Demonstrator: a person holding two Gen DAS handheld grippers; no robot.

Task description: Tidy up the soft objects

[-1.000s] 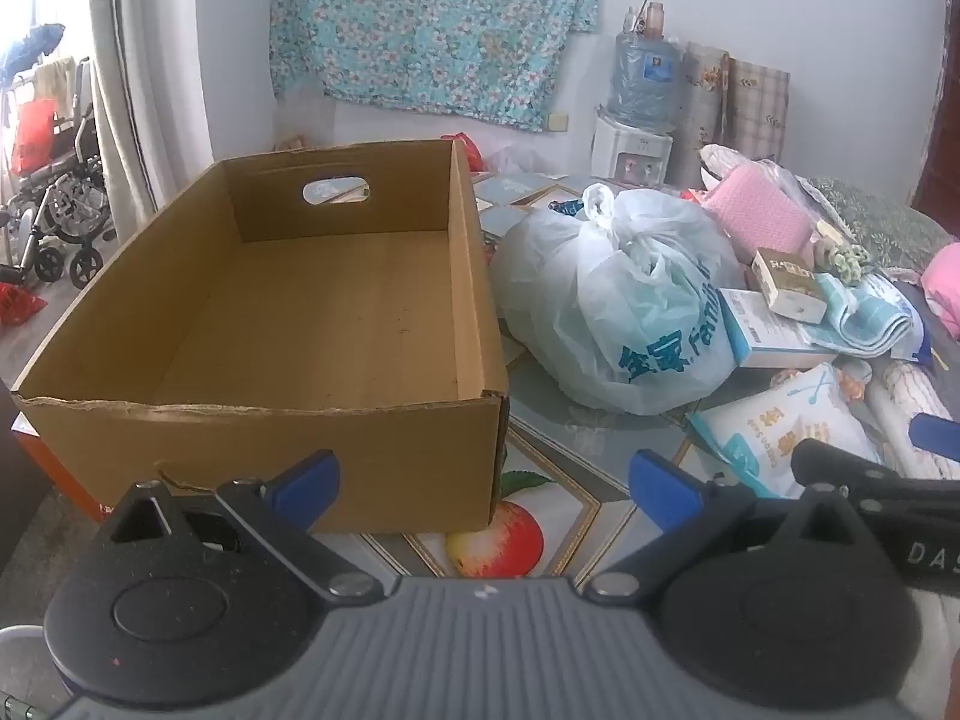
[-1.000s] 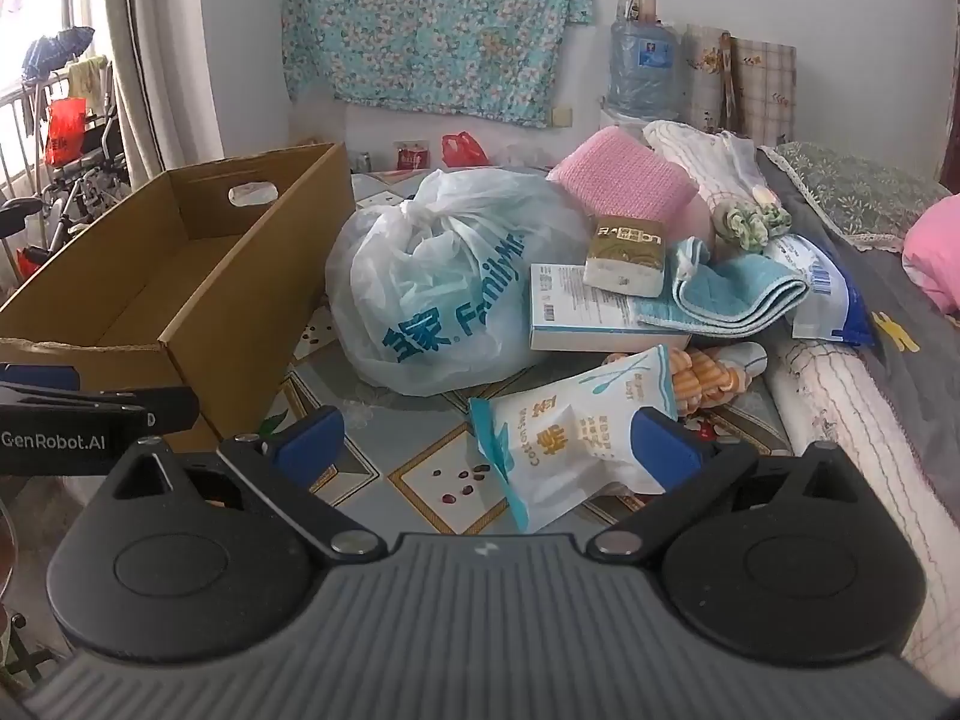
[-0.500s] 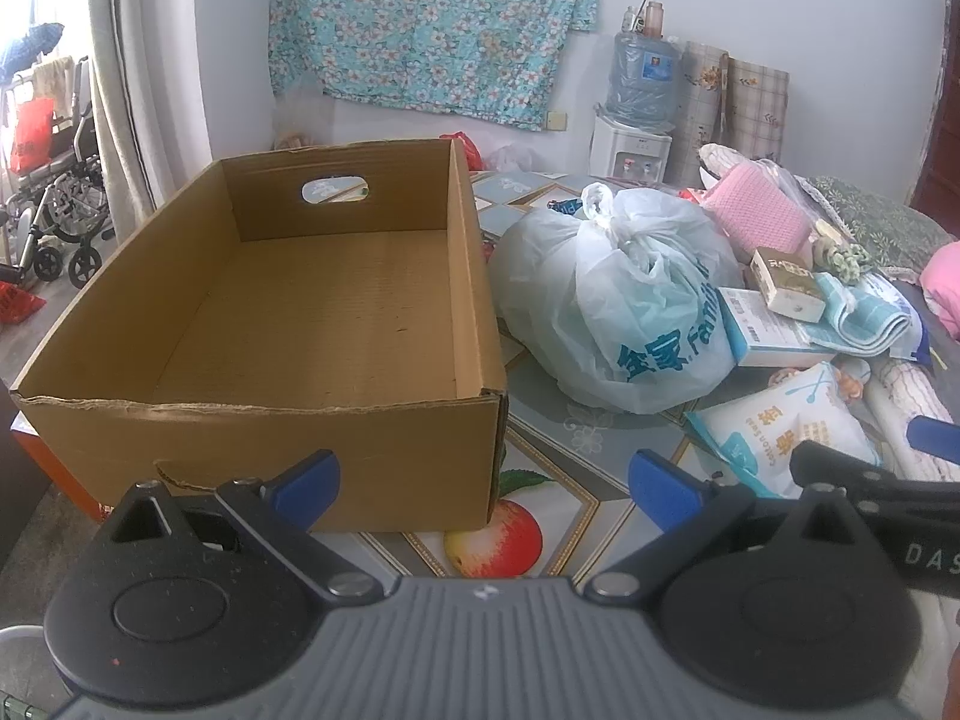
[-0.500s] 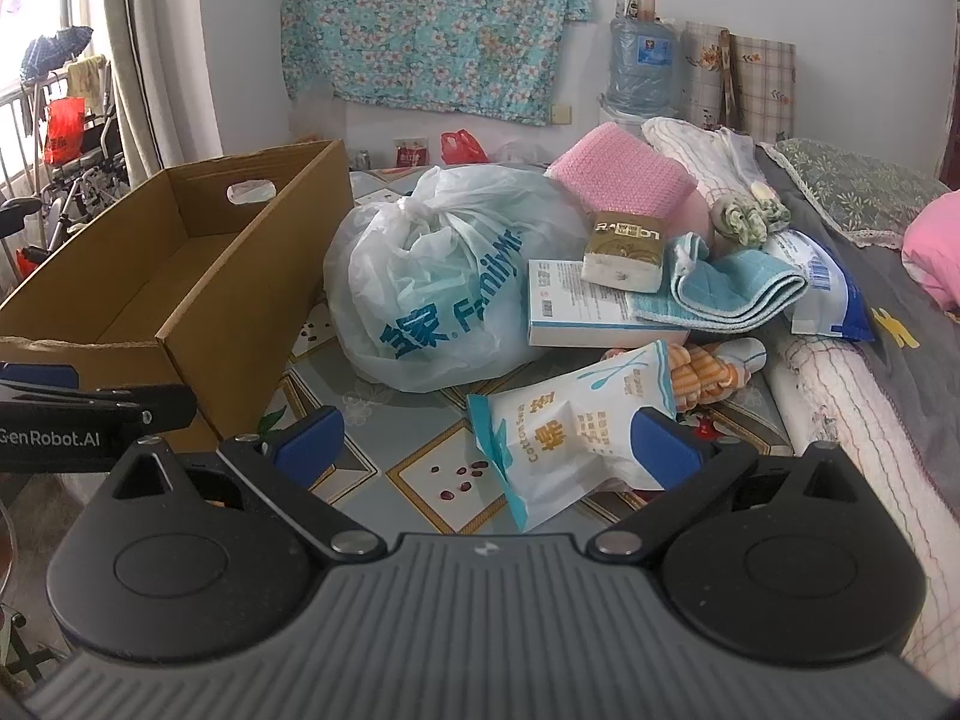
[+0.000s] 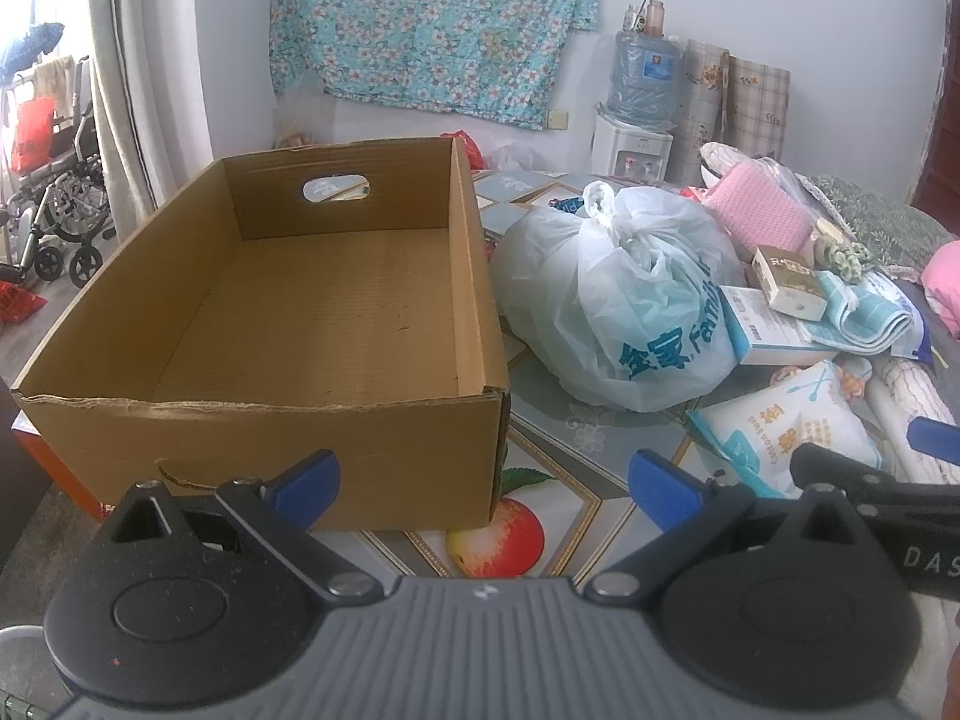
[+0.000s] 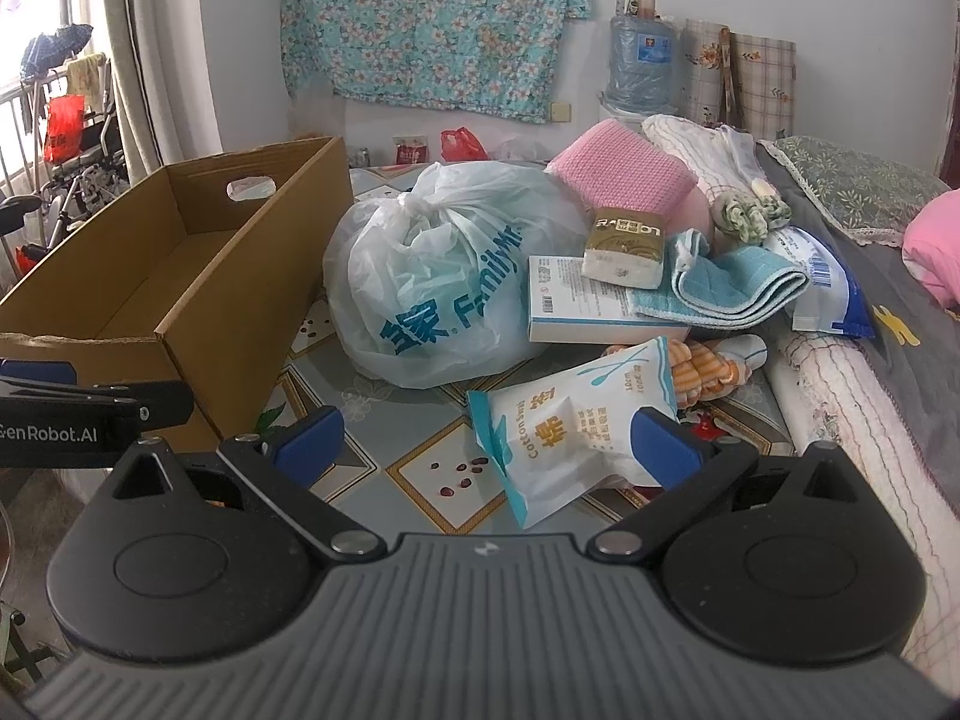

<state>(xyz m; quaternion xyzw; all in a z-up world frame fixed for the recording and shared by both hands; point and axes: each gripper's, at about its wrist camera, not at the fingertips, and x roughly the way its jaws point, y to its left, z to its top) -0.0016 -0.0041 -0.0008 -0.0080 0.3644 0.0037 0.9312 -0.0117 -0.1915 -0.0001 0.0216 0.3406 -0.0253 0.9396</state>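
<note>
- Since both sets of jaws are spread wide with nothing between them, neither tool has picked anything yet. The right gripper (image 6: pixel 489 441) has the cotton swab pack (image 6: pixel 576 426) sitting right at its mouth, while the left gripper (image 5: pixel 483 477) is looking at the near wall of the cardboard box (image 5: pixel 264 450).
- So the relation that matters: the pack lies straight ahead of the right jaws and a touch to their right, its near end roughly level with the right fingertip. The right hand's tool is clearly the closer one. From the left gripper the same pack is off to the right, past the other tool.
- The pack's long axis looks diagonal to me, from near-left up to far-right, so the jaws would be closing across it at a slant. I'd guess a small twist helps, and the film will probably crumple and slide a bit.
- Going outward, the knotted plastic bag (image 6: pixel 444 282) sits mid-table, touching or just beside the box's right wall (can't tell which).
- Behind and to the right of the pack: a flat carton (image 6: pixel 576 312), the folded blue towel (image 6: pixel 738 288) and the pink knit bundle (image 6: pixel 618 171), piled toward the table's far right edge by the bed.
- The box is empty and takes up the table's left side, well left of the pack, so whatever gets lifted has to travel leftward over the bag or in front of it.
</note>
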